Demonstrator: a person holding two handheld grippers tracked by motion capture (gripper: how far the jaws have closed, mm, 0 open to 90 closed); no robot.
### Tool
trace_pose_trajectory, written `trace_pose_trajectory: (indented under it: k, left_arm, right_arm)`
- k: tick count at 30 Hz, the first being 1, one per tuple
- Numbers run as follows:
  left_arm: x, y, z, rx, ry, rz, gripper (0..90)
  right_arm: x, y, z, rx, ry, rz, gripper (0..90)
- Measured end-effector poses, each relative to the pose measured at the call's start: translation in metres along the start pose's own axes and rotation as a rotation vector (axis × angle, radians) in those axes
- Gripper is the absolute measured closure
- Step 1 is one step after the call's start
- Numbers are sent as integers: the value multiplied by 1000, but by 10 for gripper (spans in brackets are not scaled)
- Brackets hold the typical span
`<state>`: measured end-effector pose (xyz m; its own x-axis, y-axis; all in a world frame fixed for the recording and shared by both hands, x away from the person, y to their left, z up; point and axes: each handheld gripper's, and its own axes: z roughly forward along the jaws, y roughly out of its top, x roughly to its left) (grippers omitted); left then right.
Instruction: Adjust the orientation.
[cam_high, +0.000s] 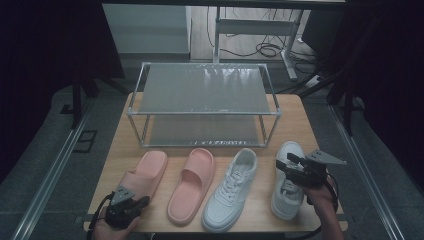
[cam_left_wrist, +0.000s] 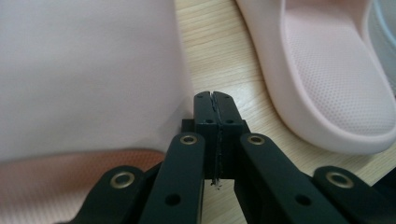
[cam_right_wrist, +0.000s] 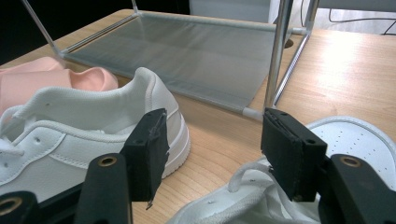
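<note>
My left gripper (cam_high: 131, 206) sits shut and empty at the heel of the left slipper (cam_high: 145, 175), whose long axis runs away toward the rack (cam_high: 205, 112). My right gripper (cam_high: 289, 165) hangs wide over the right sneaker (cam_high: 286, 200), laces just below; that hand is nearer its shoe.
</note>
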<state>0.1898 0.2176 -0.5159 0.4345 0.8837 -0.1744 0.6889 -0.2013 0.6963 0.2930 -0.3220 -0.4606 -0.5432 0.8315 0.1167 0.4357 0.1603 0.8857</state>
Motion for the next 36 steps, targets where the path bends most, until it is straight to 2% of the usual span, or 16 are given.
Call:
trace_pose_trajectory:
  k: [9,14,29,36]
  left_arm:
    - [13,-5,-8,-5,31,-29,900]
    - [26,-8,-14,-13,56,-61,900]
    - [62,0,-20,-14,121,-106,900]
    - [59,4,-22,-33,117,-98,900]
  right_arm:
    - [0,-1,0,7,-2,0,419]
    - [0,-1,0,9,-2,1,420]
    - [-1,-3,2,15,-4,1,419]
    - [-1,-3,2,18,-4,0,419]
